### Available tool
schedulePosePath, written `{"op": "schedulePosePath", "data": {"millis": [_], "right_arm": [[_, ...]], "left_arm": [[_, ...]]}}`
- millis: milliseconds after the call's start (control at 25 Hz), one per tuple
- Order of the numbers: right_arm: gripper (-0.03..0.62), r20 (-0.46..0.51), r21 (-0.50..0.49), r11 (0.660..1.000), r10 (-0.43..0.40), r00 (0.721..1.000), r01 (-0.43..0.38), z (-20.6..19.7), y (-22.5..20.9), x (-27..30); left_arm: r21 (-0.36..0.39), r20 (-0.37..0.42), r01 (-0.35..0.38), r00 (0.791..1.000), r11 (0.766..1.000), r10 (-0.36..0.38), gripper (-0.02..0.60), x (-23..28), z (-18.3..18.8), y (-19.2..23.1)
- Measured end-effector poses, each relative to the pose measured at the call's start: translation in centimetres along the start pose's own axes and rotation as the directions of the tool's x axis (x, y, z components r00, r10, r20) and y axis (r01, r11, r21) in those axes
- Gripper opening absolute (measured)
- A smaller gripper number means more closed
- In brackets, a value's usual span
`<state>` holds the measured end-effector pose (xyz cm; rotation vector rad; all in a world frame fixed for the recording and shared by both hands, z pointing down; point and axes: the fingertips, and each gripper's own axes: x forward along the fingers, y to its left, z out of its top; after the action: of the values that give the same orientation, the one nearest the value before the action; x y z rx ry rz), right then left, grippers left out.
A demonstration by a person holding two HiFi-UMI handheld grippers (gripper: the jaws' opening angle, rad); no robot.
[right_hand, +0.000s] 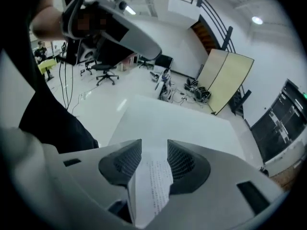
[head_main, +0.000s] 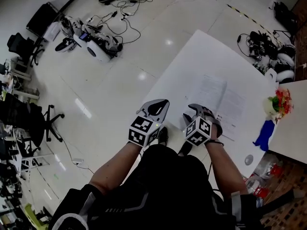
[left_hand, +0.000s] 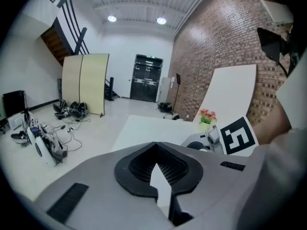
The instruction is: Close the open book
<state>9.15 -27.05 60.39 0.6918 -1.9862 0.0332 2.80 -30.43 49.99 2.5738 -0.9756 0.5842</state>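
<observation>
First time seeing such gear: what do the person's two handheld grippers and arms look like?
Both the left gripper and right gripper are light grey shells with black ribbed pads lining the jaws. Each carries a cube of black-and-white square markers. The person wears a black short-sleeved top with grey stripes; a dark strap circles the right wrist.
</observation>
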Motion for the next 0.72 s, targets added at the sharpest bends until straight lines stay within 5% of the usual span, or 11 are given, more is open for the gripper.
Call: {"op": "schedulePosePath", "data": {"millis": [320, 720], "right_arm": [[0.126, -0.144, -0.065, 0.995, 0.071, 0.987, -0.081, -2.3, 2.6, 5.1], [0.124, -0.151, -0.003, 0.987, 0.159, 0.976, -0.161, -2.4, 2.5, 6.0]], "left_arm": [[-0.092, -0.078, 0.025, 0.996, 0.995, -0.032, -0.006, 0.9, -4.8, 2.4], [-0.065, -0.113, 0.08, 0.99, 0.995, -0.087, -0.006, 1.2, -5.6, 2.1]]}}
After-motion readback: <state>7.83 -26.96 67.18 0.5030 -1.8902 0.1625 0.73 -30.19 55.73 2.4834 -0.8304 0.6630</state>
